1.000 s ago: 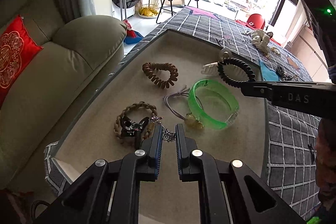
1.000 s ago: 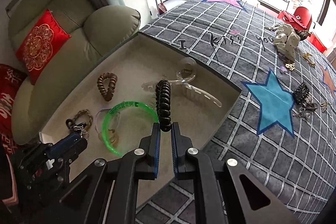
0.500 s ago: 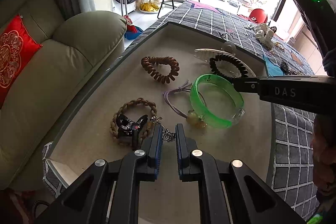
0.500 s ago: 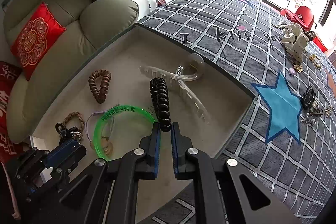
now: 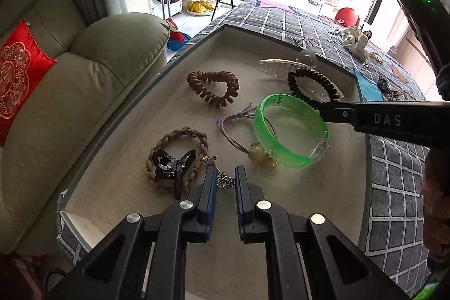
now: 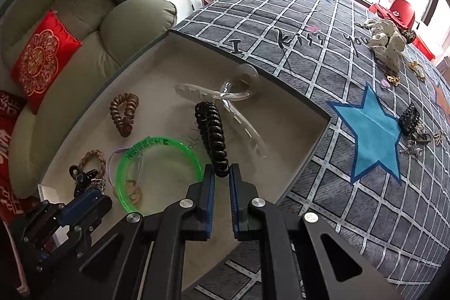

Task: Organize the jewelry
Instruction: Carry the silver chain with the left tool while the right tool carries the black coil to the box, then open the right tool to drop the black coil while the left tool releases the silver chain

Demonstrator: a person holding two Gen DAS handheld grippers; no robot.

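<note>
A beige tray point(image 5: 135, 176) point(image 6: 298, 148) holds jewelry. My left gripper point(image 5: 226, 179) is shut on a small silver chain trinket point(image 5: 225, 182), low over the tray's near end beside a braided tan band point(image 5: 180, 137) with a black clip point(image 5: 171, 163). My right gripper point(image 6: 222, 175) is shut on a black spiral hair tie point(image 6: 212, 131) and holds it over the tray, above a green bangle point(image 6: 157, 151) point(image 5: 289, 131); the tie also shows in the left wrist view point(image 5: 312, 85). A brown spiral tie point(image 5: 213, 87), a clear claw clip point(image 6: 227, 108) and a purple cord point(image 5: 233, 128) lie in the tray.
The tray sits on a grey checked cloth point(image 6: 323, 52) with a blue star point(image 6: 371, 128). More jewelry lies loose on the cloth: a black clip point(image 6: 409, 118), a polka-dot scrunchie point(image 6: 389, 45). A green sofa point(image 5: 70, 92) with a red cushion stands left.
My right gripper has carried the black spiral tie down and further over the tray, toward the clear clip and green bangle. The left gripper has stayed put.
</note>
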